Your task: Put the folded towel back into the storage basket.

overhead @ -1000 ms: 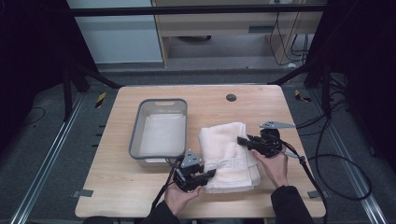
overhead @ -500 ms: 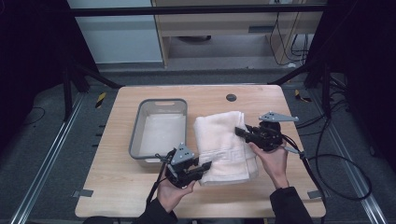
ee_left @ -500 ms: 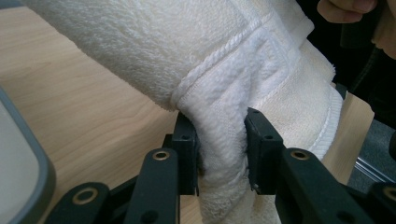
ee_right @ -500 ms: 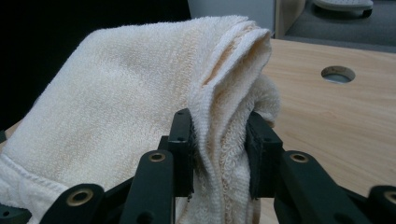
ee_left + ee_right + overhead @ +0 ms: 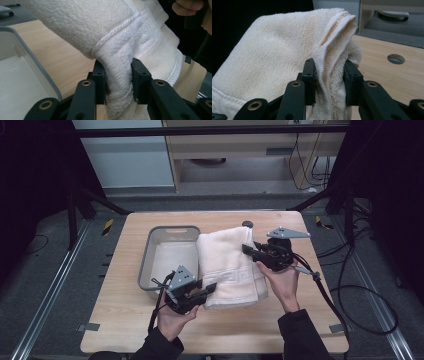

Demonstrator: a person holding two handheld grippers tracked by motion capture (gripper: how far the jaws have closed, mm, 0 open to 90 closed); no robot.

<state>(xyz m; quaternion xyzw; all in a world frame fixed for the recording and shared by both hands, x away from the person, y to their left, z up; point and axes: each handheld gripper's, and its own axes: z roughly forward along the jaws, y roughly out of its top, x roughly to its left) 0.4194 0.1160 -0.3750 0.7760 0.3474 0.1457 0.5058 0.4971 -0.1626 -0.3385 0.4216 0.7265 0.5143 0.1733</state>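
From the high view, a folded cream towel [image 5: 230,267] is lying over the wooden table [image 5: 125,325], just beside a grey tray [image 5: 150,255]. The left gripper [image 5: 210,287] is clenching its near corner; the right gripper [image 5: 247,249] is pinching its far edge.

In the left gripper view, towel folds are sitting squeezed between both jaws.

In the right gripper view, the jaws are clamping a bunched towel edge [image 5: 332,50].

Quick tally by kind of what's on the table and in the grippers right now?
Folded towel: 1, pinched by left gripper and right gripper
Grey tray: 1
Grippers: 2
Table: 1
Total: 5
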